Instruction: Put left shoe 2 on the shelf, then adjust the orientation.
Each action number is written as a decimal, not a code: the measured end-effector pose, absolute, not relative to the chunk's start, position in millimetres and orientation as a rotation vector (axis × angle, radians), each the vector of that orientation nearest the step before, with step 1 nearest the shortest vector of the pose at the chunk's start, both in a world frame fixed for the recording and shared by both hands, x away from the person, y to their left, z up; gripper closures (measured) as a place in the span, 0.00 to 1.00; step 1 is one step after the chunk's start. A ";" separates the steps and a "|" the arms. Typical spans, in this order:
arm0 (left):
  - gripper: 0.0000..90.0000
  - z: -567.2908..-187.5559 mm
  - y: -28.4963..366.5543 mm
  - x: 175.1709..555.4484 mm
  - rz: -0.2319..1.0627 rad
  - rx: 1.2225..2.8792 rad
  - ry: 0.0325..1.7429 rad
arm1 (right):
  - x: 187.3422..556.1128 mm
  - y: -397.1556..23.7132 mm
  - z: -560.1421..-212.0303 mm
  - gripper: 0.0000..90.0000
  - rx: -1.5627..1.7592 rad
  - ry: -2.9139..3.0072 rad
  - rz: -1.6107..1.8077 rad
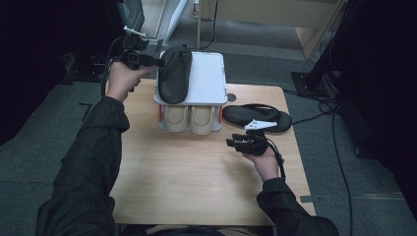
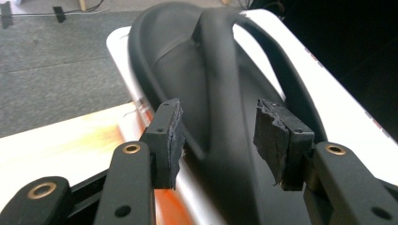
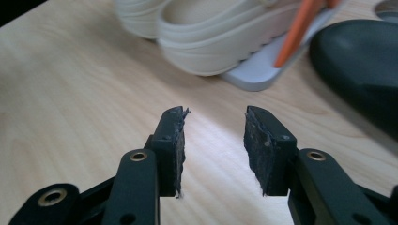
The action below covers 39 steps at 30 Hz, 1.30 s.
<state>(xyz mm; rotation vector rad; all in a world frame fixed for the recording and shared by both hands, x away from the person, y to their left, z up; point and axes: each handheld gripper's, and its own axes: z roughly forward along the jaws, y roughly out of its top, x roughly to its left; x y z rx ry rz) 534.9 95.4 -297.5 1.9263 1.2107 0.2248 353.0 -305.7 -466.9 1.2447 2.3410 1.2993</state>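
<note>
— Looking at the black rubber flip-flop sandal (image 1: 174,73) on the top shelf of the white two-tier shoe rack (image 1: 209,78): how do you think it will handle?

— Light and floppy, I'd judge — a soft foam sole that bends if lifted by one end, and a matte surface that should not slip much. It lies along the left side of the shelf, strap side up.

— And the left gripper (image 2: 218,140)?

— Its jaws stand apart on either side of the sandal's centre strap (image 2: 220,70), pads clear of it, holding nothing.

— Where would you take hold?

— By that strap, or across the sole's edge near the middle so it droops evenly (the toe post looks the firmest part).

— The other one?

— The matching black flip-flop (image 1: 255,118) lies on the light wooden table (image 1: 196,177), right of the rack and just beyond the right gripper (image 3: 213,150), which hovers half open and empty over bare wood. A pair of cream clog shoes (image 1: 189,118) fills the lower shelf.
</note>
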 end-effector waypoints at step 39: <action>0.58 -381.6 135.7 433.8 0.177 1.865 1.186 | 457.4 -335.1 -488.7 0.83 1.463 2.130 1.109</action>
